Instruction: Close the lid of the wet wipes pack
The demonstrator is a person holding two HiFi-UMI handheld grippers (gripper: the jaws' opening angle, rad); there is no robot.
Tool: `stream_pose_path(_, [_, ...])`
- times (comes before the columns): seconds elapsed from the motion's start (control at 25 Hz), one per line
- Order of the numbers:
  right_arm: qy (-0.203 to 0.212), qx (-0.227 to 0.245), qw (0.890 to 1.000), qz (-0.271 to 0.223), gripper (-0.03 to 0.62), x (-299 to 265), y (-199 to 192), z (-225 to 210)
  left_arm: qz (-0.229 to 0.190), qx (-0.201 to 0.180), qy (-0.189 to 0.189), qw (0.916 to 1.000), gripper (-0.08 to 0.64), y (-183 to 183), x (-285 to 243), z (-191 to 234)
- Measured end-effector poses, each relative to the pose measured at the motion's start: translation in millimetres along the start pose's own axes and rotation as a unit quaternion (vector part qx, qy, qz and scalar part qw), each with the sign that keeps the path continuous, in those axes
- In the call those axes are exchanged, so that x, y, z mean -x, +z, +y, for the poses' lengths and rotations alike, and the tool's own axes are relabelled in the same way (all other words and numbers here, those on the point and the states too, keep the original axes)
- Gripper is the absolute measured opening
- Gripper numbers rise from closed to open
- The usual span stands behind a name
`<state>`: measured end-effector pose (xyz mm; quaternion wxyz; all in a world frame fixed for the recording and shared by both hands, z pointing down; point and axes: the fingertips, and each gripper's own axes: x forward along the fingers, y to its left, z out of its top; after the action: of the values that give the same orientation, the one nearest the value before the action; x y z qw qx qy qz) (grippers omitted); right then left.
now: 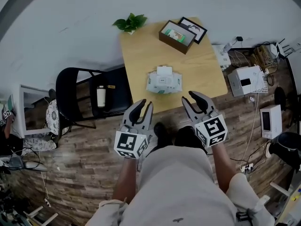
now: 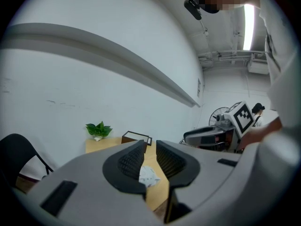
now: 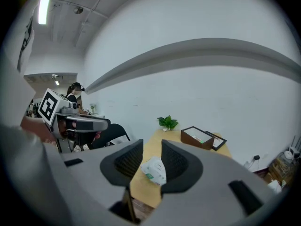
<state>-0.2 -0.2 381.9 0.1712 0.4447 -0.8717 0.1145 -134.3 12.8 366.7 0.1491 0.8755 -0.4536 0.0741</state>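
Gray plastic jaws with ribbed black pads stand parted on both the left tool [image 1: 145, 105] and the right tool [image 1: 192, 98], nothing between them, each carrying a black-and-white marker cube. Both hover above the plank floor [image 1: 70, 154] just short of the smooth pale-wood counter [image 1: 141, 51]. Mid-counter lies the soft, pillowy wet wipes pack [image 1: 163, 81], its small white rectangular lid [image 1: 164, 70] flipped up. Beyond sit a dark rectangular box [image 1: 177, 36] and a leafy plant [image 1: 130, 22].
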Motion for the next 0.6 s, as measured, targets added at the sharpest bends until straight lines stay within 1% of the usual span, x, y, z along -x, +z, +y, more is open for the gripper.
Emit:
stream_pose_path(0.16, [-0.001,-0.009,1.000,0.013,0.112,-12,-6,-3,0.005,0.008,-0.005,0.9999,0.075,-5,-4,8])
stream_pose_path(0.36, [0.008,-0.011,1.000,0.026,0.117,-26,-12,-6,0.015,0.018,-0.004,0.9997,0.075,-13,-10,12])
stream_pose_path(0.6, [0.029,-0.011,0.999,0.035,0.123,-51,-16,-18,0.012,0.023,0.014,0.9996,0.075,-8,-27,22])
